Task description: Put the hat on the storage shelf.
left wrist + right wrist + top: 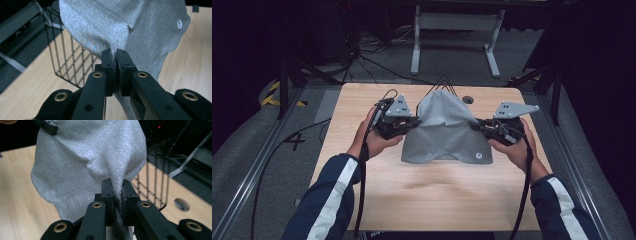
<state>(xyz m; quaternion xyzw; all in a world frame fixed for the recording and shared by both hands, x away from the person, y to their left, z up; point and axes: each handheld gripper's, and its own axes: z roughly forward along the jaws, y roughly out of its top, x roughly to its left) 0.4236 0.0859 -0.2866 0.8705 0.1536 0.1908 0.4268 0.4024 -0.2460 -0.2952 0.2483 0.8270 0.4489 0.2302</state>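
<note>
Pale wooden tabletop (412,200) bearing a grey knitted fabric garment (443,127), draped over a black wire basket (67,62) at centre. Left gripper (412,121) and right gripper (478,125) each clench an opposite side edge, equally near, garment stretched between them.

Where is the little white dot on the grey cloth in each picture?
High view: white dot at the grey cloth lower right corner.
Left gripper view: dot far upper right on the cloth.
Right gripper view: not in it.
Shared landmark: black wire basket behind the cloth.
</note>
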